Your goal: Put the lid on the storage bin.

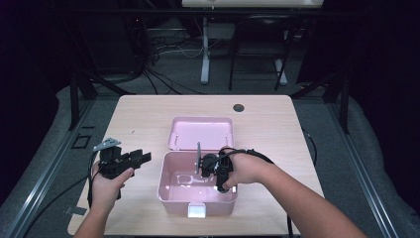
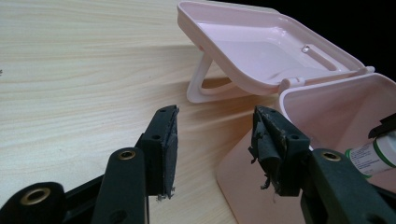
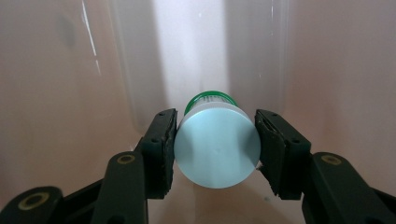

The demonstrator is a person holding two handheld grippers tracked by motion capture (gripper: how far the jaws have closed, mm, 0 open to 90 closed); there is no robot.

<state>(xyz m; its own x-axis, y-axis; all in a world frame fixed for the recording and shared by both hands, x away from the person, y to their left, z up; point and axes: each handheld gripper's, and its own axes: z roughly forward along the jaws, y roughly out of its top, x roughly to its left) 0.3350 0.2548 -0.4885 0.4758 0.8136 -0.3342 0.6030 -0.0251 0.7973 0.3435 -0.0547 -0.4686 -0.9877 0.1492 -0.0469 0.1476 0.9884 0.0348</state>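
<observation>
One bottle [image 3: 217,149] clenched in our right gripper [image 1: 221,174] inside the box [image 1: 171,201]; next, release. Left gripper [image 2: 215,149], nine o'clock, gapes.

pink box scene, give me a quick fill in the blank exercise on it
1. The right hand-held gripper is shut on a small bottle with a ____ band below its cap.
2. The bottle is held inside the ____ box.
3. The box's lid is ____.
4. The left hand-held gripper has its jaws ____, holding nothing.

Missing words: green; pink; open; open
</observation>
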